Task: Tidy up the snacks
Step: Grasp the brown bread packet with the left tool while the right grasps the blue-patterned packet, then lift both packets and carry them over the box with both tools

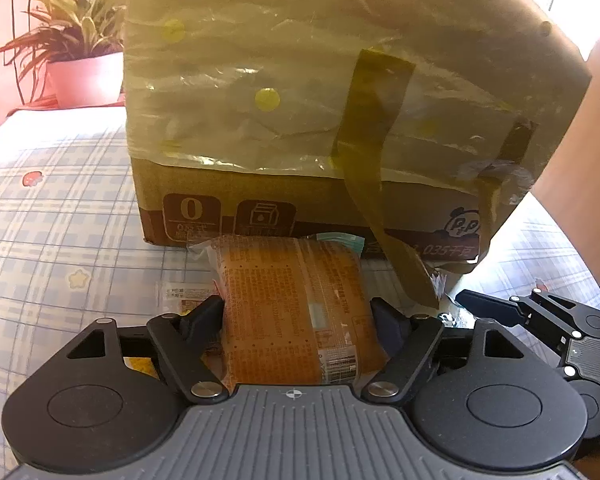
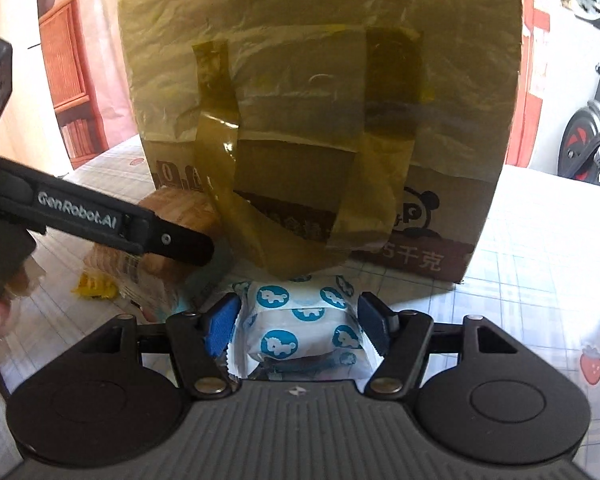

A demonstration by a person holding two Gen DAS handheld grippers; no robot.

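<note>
My left gripper (image 1: 298,312) is shut on an orange-brown packaged bread snack (image 1: 292,312), just above the checked tablecloth and close to the cardboard box (image 1: 300,80). My right gripper (image 2: 298,316) is shut on a white snack pack with blue unicorn dots (image 2: 300,320), close in front of the same box (image 2: 320,80). The box is wrapped in plastic film and brown tape. In the right wrist view the left gripper (image 2: 188,244) and its bread snack (image 2: 168,204) show at the left. The right gripper (image 1: 540,312) shows at the right edge of the left wrist view.
The table has a blue checked cloth (image 1: 60,220). A flat small packet (image 1: 184,294) and a yellow wrapper (image 2: 94,286) lie on it near the left gripper. A potted plant (image 1: 76,60) stands behind the table at the left. An exercise bike (image 2: 592,120) stands at the far right.
</note>
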